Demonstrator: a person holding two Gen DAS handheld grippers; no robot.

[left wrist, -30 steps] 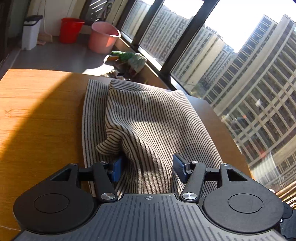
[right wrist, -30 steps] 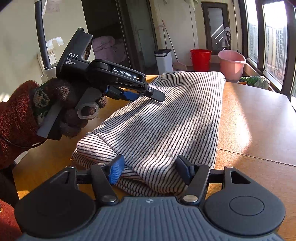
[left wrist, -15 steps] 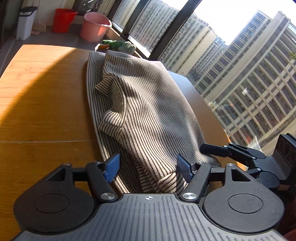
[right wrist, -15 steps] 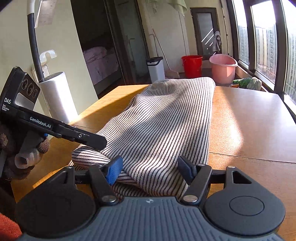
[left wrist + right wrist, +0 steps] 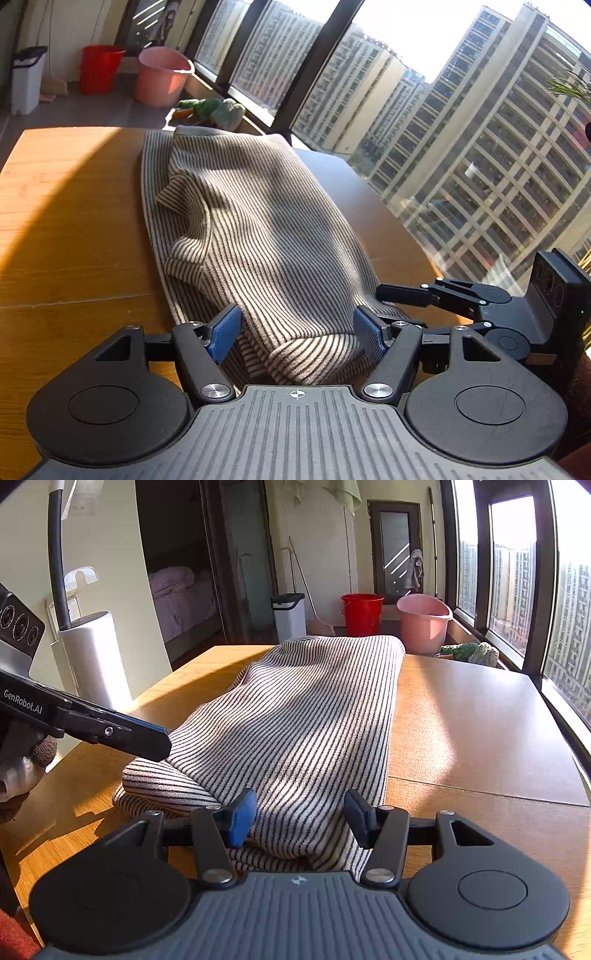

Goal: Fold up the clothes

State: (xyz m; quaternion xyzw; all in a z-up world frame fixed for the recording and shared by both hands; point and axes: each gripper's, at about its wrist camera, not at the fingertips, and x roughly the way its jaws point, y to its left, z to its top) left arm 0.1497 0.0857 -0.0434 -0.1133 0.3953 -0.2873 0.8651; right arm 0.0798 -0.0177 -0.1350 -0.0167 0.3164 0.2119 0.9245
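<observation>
A striped beige-and-black garment (image 5: 258, 229) lies lengthwise on the wooden table (image 5: 66, 229), folded into a long narrow strip with a sleeve tucked on top. My left gripper (image 5: 297, 332) is open at the garment's near end, its blue pads astride the folded hem. In the right wrist view the same garment (image 5: 303, 723) stretches away, and my right gripper (image 5: 299, 818) is open over its near right corner. The right gripper shows at the right edge of the left view (image 5: 406, 293); the left gripper's finger tip (image 5: 147, 740) shows in the right view.
A red bucket (image 5: 362, 614), a pink bucket (image 5: 423, 622) and a white bin (image 5: 290, 614) stand on the floor beyond the table. Green plants (image 5: 469, 651) sit by the window. A white cylindrical appliance (image 5: 92, 657) stands left of the table.
The left gripper pulled back from the garment's middle toward its near end and lowered. The right gripper stayed at the near corner. Both stayed open.
</observation>
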